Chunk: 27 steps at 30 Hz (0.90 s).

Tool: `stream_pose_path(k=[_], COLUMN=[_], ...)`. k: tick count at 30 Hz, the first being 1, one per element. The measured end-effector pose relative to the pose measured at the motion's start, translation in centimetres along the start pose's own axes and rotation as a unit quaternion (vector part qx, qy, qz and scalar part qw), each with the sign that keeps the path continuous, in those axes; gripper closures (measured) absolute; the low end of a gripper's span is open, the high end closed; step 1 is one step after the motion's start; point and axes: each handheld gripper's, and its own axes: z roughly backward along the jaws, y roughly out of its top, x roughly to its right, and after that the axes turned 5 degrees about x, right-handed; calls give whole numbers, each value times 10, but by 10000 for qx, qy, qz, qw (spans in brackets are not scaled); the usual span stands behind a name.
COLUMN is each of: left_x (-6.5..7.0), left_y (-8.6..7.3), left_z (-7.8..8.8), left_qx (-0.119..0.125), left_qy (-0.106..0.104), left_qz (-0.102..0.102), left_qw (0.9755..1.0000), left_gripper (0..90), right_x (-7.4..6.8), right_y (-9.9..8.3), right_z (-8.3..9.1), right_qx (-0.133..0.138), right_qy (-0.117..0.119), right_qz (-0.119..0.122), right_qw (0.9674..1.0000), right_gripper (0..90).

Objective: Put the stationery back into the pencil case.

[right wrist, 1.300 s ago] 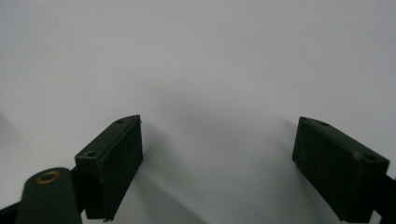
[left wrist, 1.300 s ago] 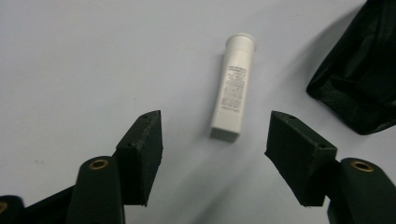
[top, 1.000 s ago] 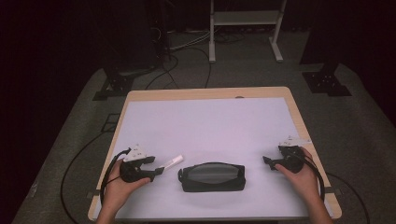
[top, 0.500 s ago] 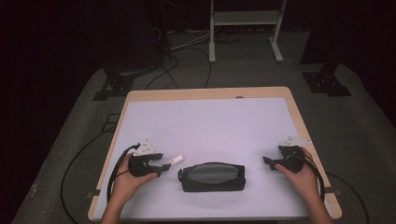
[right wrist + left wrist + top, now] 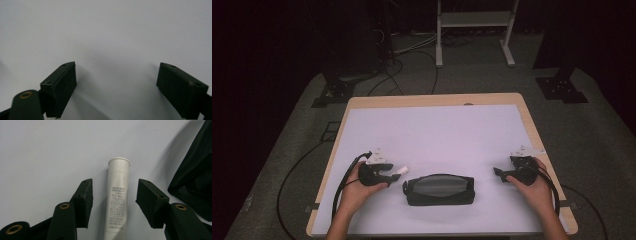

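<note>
The left gripper (image 5: 113, 202) has crept toward the pouch (image 5: 440, 189) over the last second, and its jaws have just been closing around the white tube (image 5: 117, 200). The tube lies between the pads, yet gaps show on both sides, so it is not yet clamped. The pouch sits just beside the tube's far end, likely its destination. Farther right, the right gripper (image 5: 116, 86) rests unmoved, its 2 jaws wide apart over bare table (image 5: 437, 125).
</note>
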Motion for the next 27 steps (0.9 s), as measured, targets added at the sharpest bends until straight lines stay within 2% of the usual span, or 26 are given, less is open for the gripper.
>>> stream_pose_path(k=[9,15,20,27], left_x=[3,3,2,2], left_y=[-4,-6,-7,-7], left_z=[-12,-11,-11,-10], left_qx=[-170,-106,-47,-45], left_qy=[-73,-15,-59,-57], left_qz=[-137,-204,-185,-181], left_qw=[9997,9997,9998,9998], left_gripper=[567,621,683,687], right_x=[0,0,0,0], right_y=[0,0,0,0], right_z=[0,0,0,0], right_qx=[-1,-1,-2,-2], right_qy=[1,1,2,4], right_qz=[-2,-4,-5,-7], right_qw=[10000,10000,10000,10000], right_gripper=[148,148,148,148])
